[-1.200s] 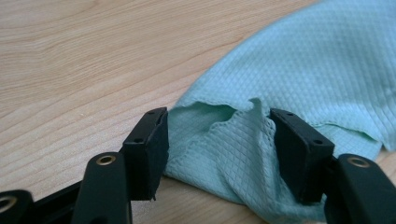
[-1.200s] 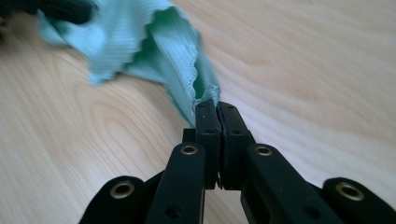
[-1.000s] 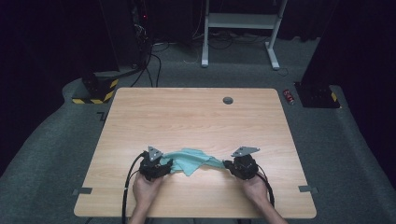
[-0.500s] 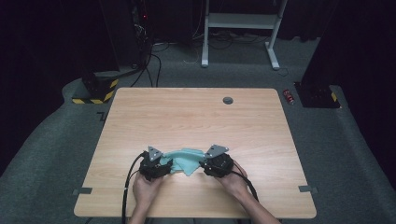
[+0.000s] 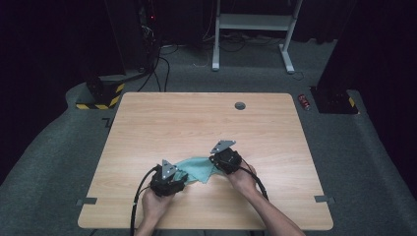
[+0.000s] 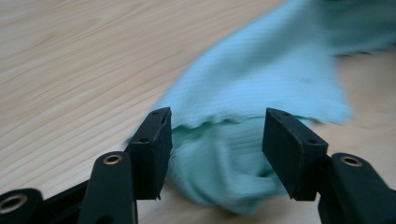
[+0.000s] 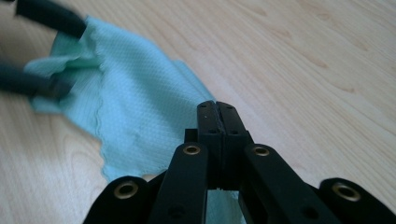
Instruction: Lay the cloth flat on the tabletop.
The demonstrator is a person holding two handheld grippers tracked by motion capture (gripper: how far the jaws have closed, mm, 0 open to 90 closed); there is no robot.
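The cloth [image 5: 196,168], a teal rag, lies bunched on the near middle of the wooden surface [image 5: 196,123], stretched between the two grippers. The left gripper [image 5: 178,178] sits at its near left end, held by the person's left hand [image 5: 156,202]; in the left gripper view its jaws stand apart with a folded wad of the cloth [image 6: 243,140] between them, the left pad brushing the fabric while the right pad stands clear of it. The right gripper [image 5: 212,161] is at the cloth's right end, held by the right hand [image 5: 242,178]; in the right gripper view its jaws have just been closing and now meet tight together, with the cloth [image 7: 135,112] spreading away to their left and a strip of it passing under them. Whether any fabric is pinched between them cannot be told. A small round hole [image 5: 240,105] sits at the far edge of the surface, well apart from the cloth.
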